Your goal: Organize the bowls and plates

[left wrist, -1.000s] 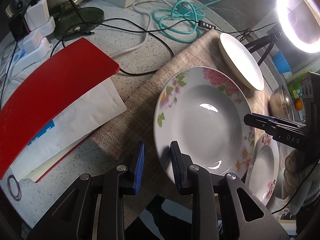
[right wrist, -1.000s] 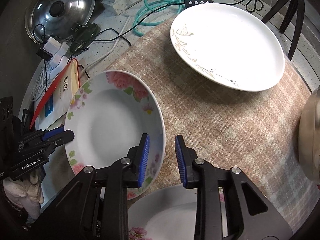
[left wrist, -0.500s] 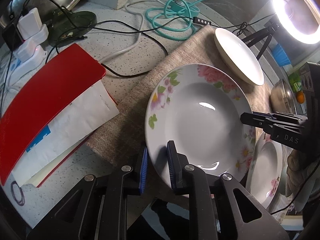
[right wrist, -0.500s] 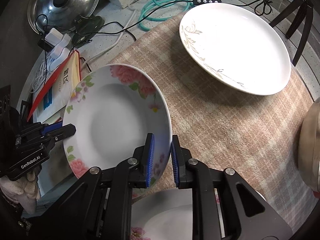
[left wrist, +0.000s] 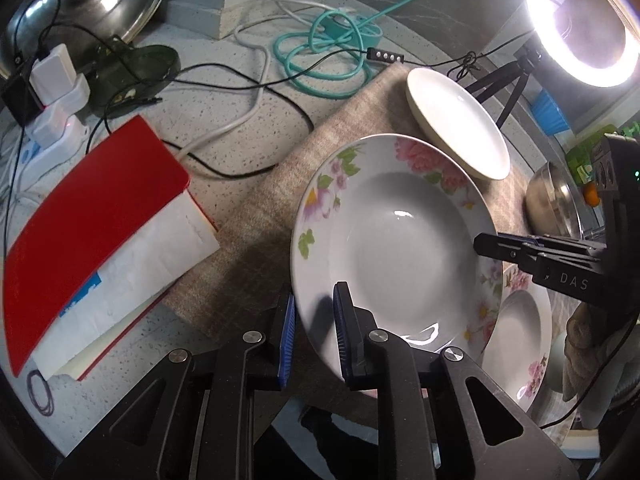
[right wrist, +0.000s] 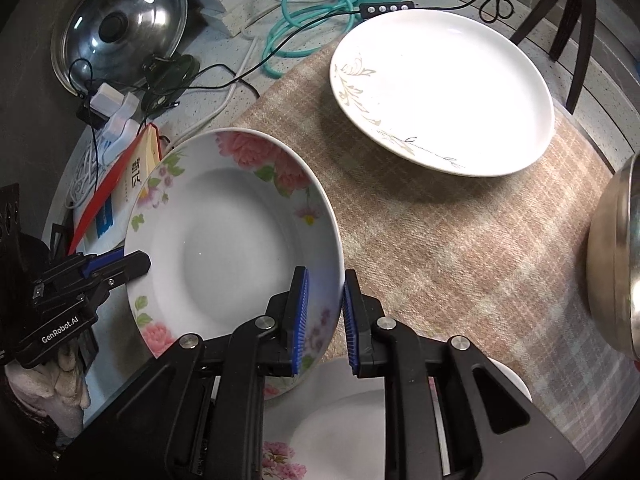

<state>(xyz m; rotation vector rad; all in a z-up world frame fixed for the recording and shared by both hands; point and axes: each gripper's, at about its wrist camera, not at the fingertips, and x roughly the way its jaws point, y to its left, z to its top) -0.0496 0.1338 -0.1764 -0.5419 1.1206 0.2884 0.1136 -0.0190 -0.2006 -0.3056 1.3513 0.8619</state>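
A deep white plate with pink flowers (left wrist: pixel 400 248) (right wrist: pixel 224 248) hangs tilted above the checked mat (right wrist: pixel 460 248), held from both sides. My left gripper (left wrist: pixel 314 332) is shut on its near-left rim. My right gripper (right wrist: pixel 324 316) is shut on the opposite rim; its fingers (left wrist: pixel 504 246) show at the right of the left wrist view. A second flowered plate (left wrist: pixel 524 344) (right wrist: pixel 344 420) lies on the mat under the held one. A plain white plate with a leaf pattern (right wrist: pixel 440 92) (left wrist: pixel 456 124) rests at the mat's far end.
A steel bowl (right wrist: pixel 616 272) (left wrist: pixel 552 208) stands at the mat's right edge. A red book (left wrist: pixel 88 216), cables (left wrist: pixel 328 52), chargers (left wrist: pixel 56 92) and a pot lid (right wrist: pixel 120 28) crowd the counter to the left. A ring light (left wrist: pixel 588 20) on a tripod stands far right.
Both grippers closed onto the flowered plate's rims. The plate has risen and tilted off the mat, exposing more of the second flowered plate beneath.
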